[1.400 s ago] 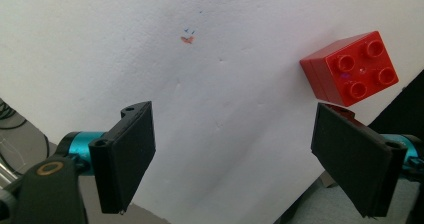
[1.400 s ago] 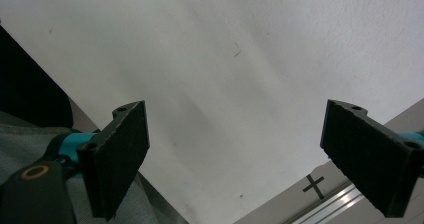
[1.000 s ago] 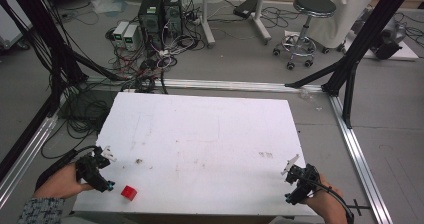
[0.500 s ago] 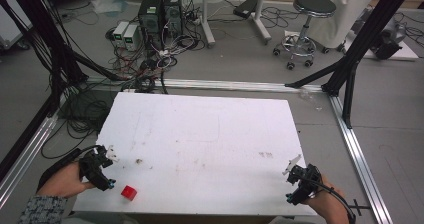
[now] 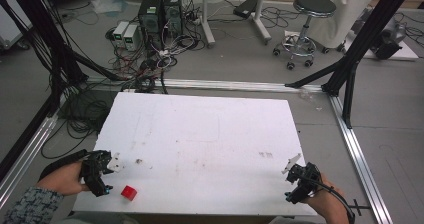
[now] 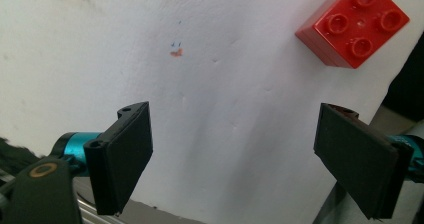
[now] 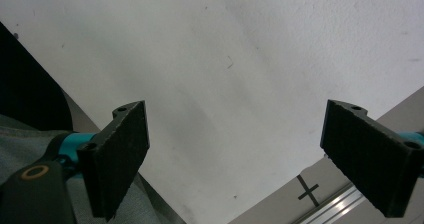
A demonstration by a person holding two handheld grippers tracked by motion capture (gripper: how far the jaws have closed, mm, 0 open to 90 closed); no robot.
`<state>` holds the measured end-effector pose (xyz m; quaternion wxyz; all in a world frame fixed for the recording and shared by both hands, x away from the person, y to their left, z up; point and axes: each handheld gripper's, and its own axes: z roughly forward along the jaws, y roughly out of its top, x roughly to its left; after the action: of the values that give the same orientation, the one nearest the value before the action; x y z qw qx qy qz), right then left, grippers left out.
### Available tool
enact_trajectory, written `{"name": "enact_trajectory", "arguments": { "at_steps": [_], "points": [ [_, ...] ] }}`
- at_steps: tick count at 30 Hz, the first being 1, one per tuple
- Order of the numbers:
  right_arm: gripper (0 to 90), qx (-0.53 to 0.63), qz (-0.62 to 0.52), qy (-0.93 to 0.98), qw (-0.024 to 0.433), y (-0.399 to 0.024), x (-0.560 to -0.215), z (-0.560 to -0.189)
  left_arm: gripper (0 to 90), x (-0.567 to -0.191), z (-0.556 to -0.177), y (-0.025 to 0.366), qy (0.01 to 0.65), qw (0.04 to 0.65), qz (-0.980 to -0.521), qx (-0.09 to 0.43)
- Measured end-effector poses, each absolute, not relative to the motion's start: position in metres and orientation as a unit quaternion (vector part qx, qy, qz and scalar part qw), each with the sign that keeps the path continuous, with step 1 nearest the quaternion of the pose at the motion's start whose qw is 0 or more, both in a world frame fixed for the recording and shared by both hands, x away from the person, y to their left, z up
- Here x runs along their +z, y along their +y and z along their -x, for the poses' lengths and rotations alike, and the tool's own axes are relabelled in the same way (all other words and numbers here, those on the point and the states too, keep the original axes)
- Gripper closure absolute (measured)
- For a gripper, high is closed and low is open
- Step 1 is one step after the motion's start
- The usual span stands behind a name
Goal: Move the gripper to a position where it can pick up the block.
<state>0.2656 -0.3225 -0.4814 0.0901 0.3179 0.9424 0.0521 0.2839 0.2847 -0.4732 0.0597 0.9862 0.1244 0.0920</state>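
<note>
My left gripper (image 6: 232, 154) wide open, empty; right gripper (image 7: 235, 156) same. Red 4-stud brick (image 6: 352, 24) likely light, rigid, slick: pinch flat sides.

grey floor (image 5: 240, 59), round stool (image 5: 313, 6), tangled cables (image 5: 150, 64)

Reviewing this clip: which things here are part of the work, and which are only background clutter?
Likely in play:
red brick
left hand-held gripper, open beside it
right hand-held gripper, open
white table

Just lying about:
computer towers
floor cables
stool
</note>
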Motion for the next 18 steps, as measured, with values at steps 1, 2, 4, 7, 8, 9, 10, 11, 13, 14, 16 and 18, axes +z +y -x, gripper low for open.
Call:
{"name": "enact_trajectory", "arguments": {
  "at_steps": [1, 2, 4, 7, 8, 9, 10, 11, 13, 14, 16, 18],
  "points": [
    [11.5, 0.056, -0.322, 0.941, 0.09, -0.322, -0.481, -0.265, 16.1, -0.473, -0.283, 0.284, 0.109, 0.052, -0.988, 0.095],
    [11.5, 0.056, -0.322, 0.941, 0.09, -0.322, -0.481, -0.265, 16.1, -0.472, -0.283, 0.282, 0.096, 0.047, -0.99, 0.095],
    [11.5, 0.059, -0.323, 0.94, 0.093, -0.323, -0.48, -0.265, 16.1, -0.471, -0.282, 0.28, 0.073, 0.046, -0.992, 0.096],
    [11.5, 0.057, -0.318, 0.941, 0.096, -0.323, -0.479, -0.265, 16.1, -0.47, -0.281, 0.274, 0.046, 0.049, -0.993, 0.092],
    [11.6, 0.058, -0.318, 0.941, 0.097, -0.323, -0.479, -0.265, 16.1, -0.469, -0.28, 0.27, 0.024, 0.049, -0.994, 0.09],
    [11.6, 0.058, -0.318, 0.941, 0.097, -0.323, -0.479, -0.265, 16.1, -0.469, -0.28, 0.27, 0.024, 0.049, -0.994, 0.09],
    [11.5, 0.057, -0.318, 0.941, 0.098, -0.323, -0.478, -0.265, 15.8, -0.469, -0.28, 0.268, 0.014, 0.044, -0.995, 0.086],
    [11.6, 0.058, -0.318, 0.941, 0.098, -0.323, -0.478, -0.265, 15.7, -0.47, -0.279, 0.266, 0.01, 0.042, -0.995, 0.087],
    [11.5, 0.06, -0.323, 0.94, 0.096, -0.323, -0.477, -0.264, 15.7, -0.471, -0.278, 0.262, -0.011, 0.041, -0.996, 0.08],
    [11.5, 0.06, -0.322, 0.94, 0.096, -0.323, -0.477, -0.264, 15.6, -0.471, -0.278, 0.262, -0.011, 0.041, -0.996, 0.08],
    [11.5, 0.057, -0.32, 0.941, 0.098, -0.324, -0.477, -0.264, 15.5, -0.471, -0.277, 0.26, -0.025, 0.037, -0.996, 0.073],
    [11.6, 0.058, -0.318, 0.941, 0.097, -0.324, -0.477, -0.264, 15.5, -0.472, -0.276, 0.257, -0.039, 0.036, -0.996, 0.065]
  ]
}}
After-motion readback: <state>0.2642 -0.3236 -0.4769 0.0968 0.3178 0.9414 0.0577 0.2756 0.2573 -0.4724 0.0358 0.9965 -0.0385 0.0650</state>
